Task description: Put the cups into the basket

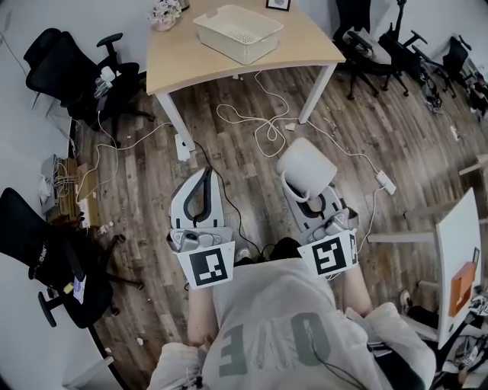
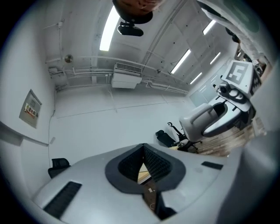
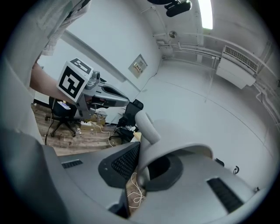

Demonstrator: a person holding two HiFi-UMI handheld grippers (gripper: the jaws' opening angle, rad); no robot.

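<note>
A white cup is held over the wooden floor, tilted, with my right gripper shut on its rim wall. In the right gripper view the cup fills the space between the ribbed pads, one jaw inside it and one outside. My left gripper hangs beside it at the left, shut with nothing between its fingers; its pads meet at the tips. The cream basket stands on the wooden table far ahead of both grippers.
White cables loop on the floor under the table's front edge. Black office chairs stand at the left, lower left and back right. A white bundle lies on the table's back left. A white panel stands at right.
</note>
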